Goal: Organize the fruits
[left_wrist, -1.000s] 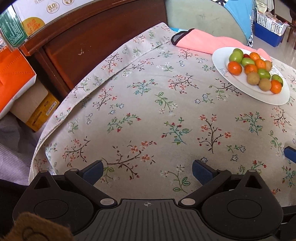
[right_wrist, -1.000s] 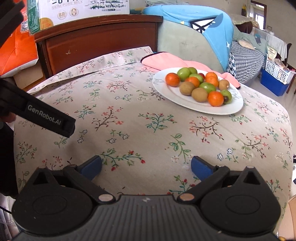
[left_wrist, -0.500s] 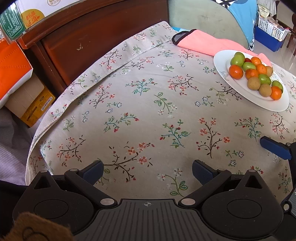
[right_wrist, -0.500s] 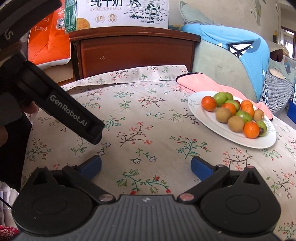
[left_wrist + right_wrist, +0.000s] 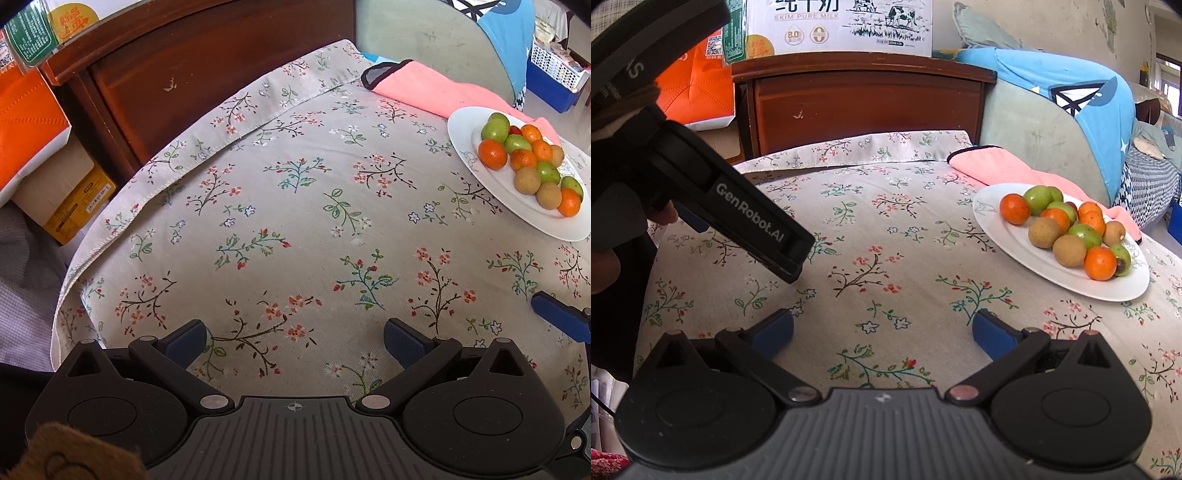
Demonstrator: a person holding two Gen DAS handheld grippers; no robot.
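A white oval plate (image 5: 467,155) (image 5: 1015,251) sits at the right of the flowered tablecloth, heaped with several fruits: oranges (image 5: 1015,209), green ones (image 5: 1038,196) and brown round ones (image 5: 1069,250). My left gripper (image 5: 295,341) hovers open and empty over bare cloth, well short and left of the plate. My right gripper (image 5: 882,330) is also open and empty, low over the cloth, with the plate ahead to its right. The left gripper's black body (image 5: 746,225) shows at the left of the right wrist view. A blue fingertip of the right gripper (image 5: 559,319) shows in the left wrist view.
A pink cloth (image 5: 993,166) lies behind the plate. A dark wooden headboard (image 5: 864,99) stands beyond the table's far edge, with a milk carton box (image 5: 834,26) on top. Orange bag (image 5: 26,125) and cardboard boxes (image 5: 62,199) sit left; a blue-covered sofa (image 5: 1071,110) is at right.
The right gripper has swung down and left, so the plate shifted right in its view and the left gripper came into view beside it. The left gripper drifted slightly; both stayed open.
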